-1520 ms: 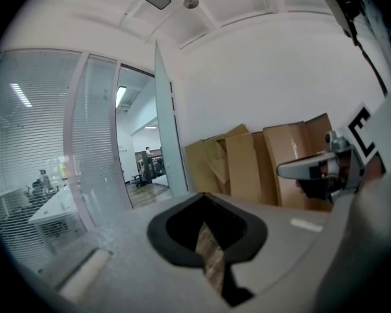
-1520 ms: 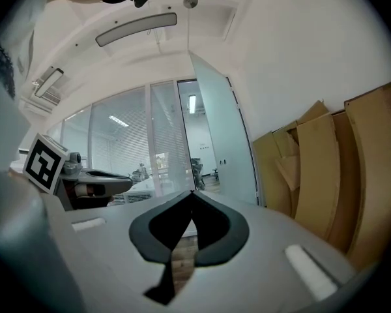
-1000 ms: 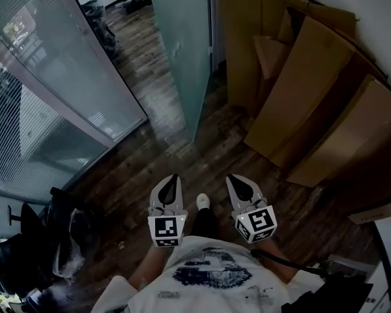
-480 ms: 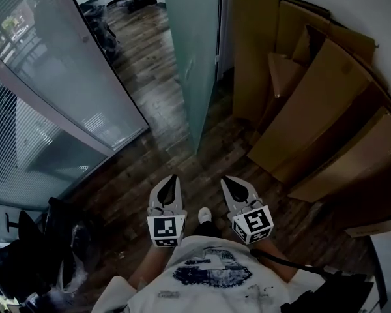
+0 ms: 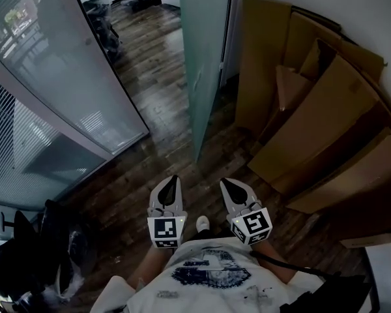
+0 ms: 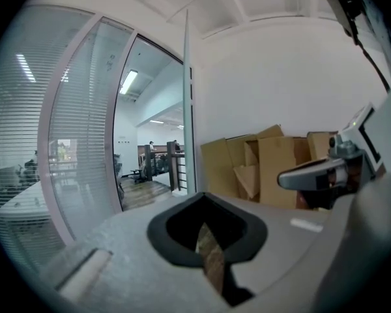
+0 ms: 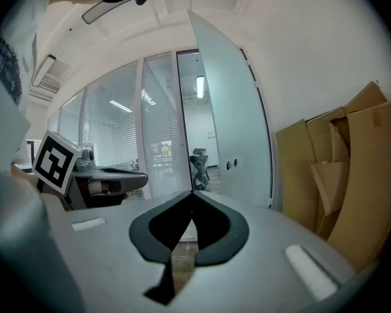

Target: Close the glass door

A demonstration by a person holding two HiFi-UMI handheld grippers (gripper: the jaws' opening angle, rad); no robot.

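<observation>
The frosted glass door (image 5: 205, 57) stands open ahead of me, its near edge turned toward me and two small round fittings on its face (image 7: 238, 142). In the left gripper view the door (image 6: 186, 109) shows as a thin upright edge. My left gripper (image 5: 171, 180) and right gripper (image 5: 227, 182) are side by side at waist height, pointing at the door and well short of it. Both are shut with nothing between the jaws, as their own views confirm for the left gripper (image 6: 205, 195) and the right gripper (image 7: 191, 194).
Flattened cardboard boxes (image 5: 313, 109) lean against the white wall on the right. A glass partition with blinds (image 5: 52, 77) runs along the left. Dark bags and a chair (image 5: 39, 253) sit at the lower left. The floor is dark wood (image 5: 150, 168). My shoe (image 5: 202, 223) shows between the grippers.
I have walked forward: the door and cardboard now sit closer and further right in the head view. Both grippers keep the same shut, side-by-side pose.
</observation>
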